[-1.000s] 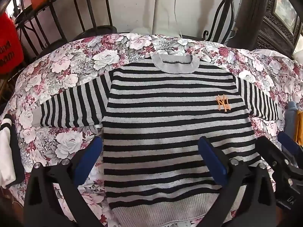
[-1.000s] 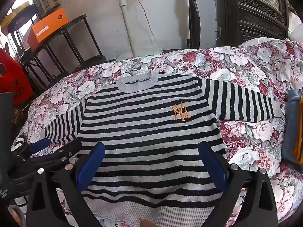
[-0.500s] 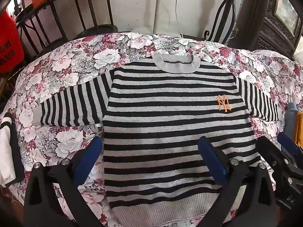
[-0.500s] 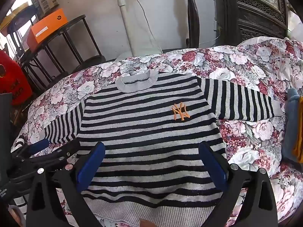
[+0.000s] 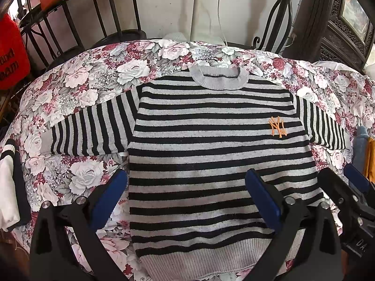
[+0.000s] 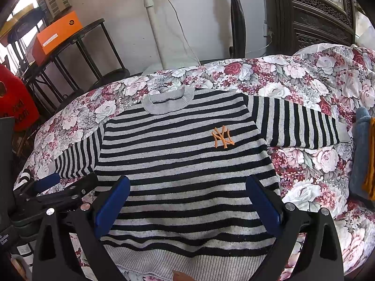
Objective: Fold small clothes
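The floral cloth (image 5: 89, 89) covers the whole surface and shows white and red roses on all sides. On the middle of this cloth lies the striped sweater (image 5: 211, 154), flat and front side up, with black and grey stripes; its grey collar (image 5: 219, 79) points to the far wall and its grey ribbed hem (image 5: 211, 260) lies at the near edge. Both sleeves are spread out to the sides, the left sleeve (image 5: 91, 128) and the right sleeve (image 6: 297, 126) resting on the cloth. A small orange logo (image 6: 222, 138) sits on the chest, toward the right sleeve. The left claw (image 5: 187, 199) hangs over the lower left part of the sweater with its blue pads wide apart; it has hold of nothing, and one pad (image 5: 110, 194) is over the cloth just beside the sweater's side edge, while the other is over the stripes. The right claw (image 6: 189, 201) is just as widely spread above the lower body of the sweater and is also empty. At the far right edge a folded blue garment (image 6: 363, 154) lies on the cloth. An orange box (image 6: 56, 35) stands on a black rack behind the surface.
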Available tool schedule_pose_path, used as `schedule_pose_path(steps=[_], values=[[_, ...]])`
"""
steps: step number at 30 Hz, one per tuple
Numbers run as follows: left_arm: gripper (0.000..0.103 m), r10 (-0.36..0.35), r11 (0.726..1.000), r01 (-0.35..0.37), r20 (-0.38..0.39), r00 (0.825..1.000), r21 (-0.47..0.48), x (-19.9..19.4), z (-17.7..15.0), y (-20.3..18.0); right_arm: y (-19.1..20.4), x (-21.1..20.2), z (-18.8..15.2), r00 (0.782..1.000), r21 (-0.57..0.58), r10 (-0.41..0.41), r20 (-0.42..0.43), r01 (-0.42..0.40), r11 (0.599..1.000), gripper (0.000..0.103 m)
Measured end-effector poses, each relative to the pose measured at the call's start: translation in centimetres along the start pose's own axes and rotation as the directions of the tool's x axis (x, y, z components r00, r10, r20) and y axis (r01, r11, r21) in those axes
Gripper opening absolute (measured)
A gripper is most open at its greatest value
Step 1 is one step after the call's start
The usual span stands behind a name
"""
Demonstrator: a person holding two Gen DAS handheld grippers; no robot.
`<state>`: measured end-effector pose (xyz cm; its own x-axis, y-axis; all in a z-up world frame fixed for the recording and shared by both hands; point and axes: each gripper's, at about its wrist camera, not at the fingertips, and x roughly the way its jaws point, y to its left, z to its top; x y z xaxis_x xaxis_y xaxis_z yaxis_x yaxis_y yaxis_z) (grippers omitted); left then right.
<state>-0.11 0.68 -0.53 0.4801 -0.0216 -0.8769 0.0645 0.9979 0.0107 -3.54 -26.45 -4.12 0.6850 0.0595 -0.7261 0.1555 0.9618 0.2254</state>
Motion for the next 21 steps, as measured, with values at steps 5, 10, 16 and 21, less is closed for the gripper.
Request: schedule_pose_path(steps=[5, 10, 16, 21], values=[[0.098, 0.001, 1.0, -0.001, -0.001, 1.0, -0.001, -0.01, -0.18, 0.15, -0.05, 0.03, -0.01, 1.0, 0.001, 0.0, 0.0, 0.0, 1.0, 0.099], [0.098, 0.002, 1.0, -0.002, -0.006, 1.0, -0.003, 0.09, -0.45, 0.41, -0.09, 0.06, -0.01, 1.0, 0.002, 0.001, -0.001, -0.001, 1.0, 0.099], [0.098, 0.003, 1.0, -0.003, -0.007, 1.0, -0.003, 0.1, -0.45, 0.43, -0.12, 0.09, -0.04, 1.0, 0.001, 0.001, -0.003, -0.001, 1.0, 0.099], [0.098, 0.006, 1.0, -0.006, -0.013, 1.0, -0.006, 0.4, -0.41, 0.53, -0.17, 0.17, -0.04, 1.0, 0.003, 0.001, -0.004, -0.001, 1.0, 0.099]])
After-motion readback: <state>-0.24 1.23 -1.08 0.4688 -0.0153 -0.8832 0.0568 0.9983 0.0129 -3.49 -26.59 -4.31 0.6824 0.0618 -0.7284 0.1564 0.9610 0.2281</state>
